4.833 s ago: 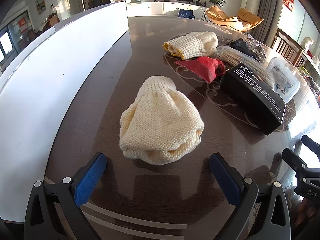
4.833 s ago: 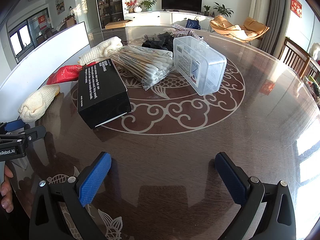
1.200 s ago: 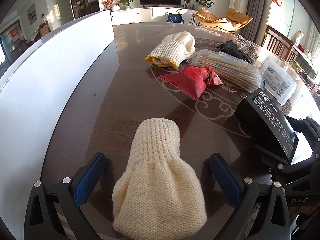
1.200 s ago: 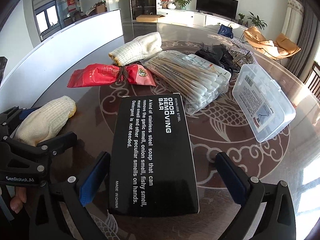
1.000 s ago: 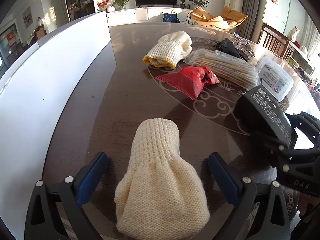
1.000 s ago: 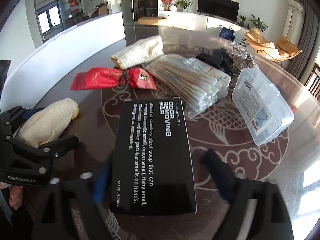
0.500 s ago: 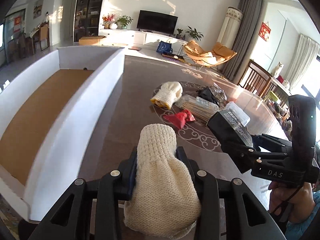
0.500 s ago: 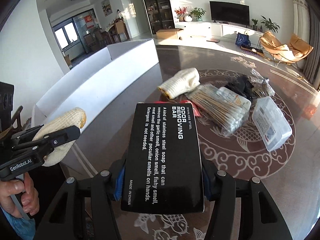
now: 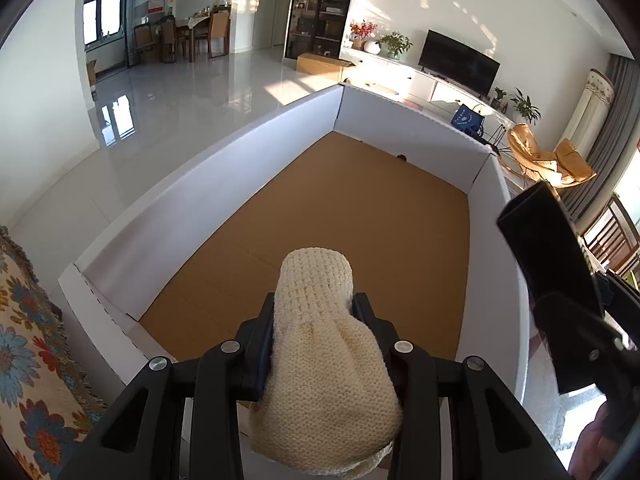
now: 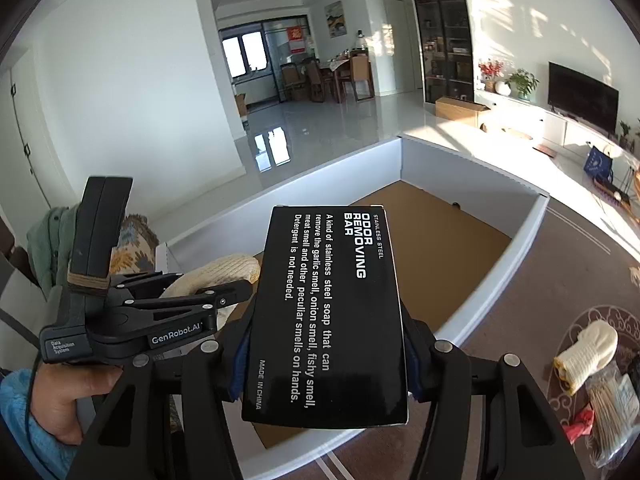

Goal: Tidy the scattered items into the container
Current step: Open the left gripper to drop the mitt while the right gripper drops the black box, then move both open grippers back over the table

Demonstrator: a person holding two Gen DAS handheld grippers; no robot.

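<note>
The left tool (image 9: 312,320) is clamped on a cream knitted glove (image 9: 320,344), its two fingers pressing in on the narrow middle so that the fingertips are hidden by the wool; the glove's cuff sticks out over the brown floor of the white box (image 9: 224,168), and its lower end is cut off by the picture's edge. The right tool (image 10: 326,356) is clamped on a black carton (image 10: 328,312) with white lettering, held above the near part of the same box; the carton covers most of both pads, so only slivers of blue show at its sides. From the left wrist view the carton appears only as a dark slab at the right edge. On the worktop (image 10: 540,288), far right, lie a second glove (image 10: 588,348), a bag of cotton swabs (image 10: 612,412) and a red packet (image 10: 578,424), all partly cut off and small
</note>
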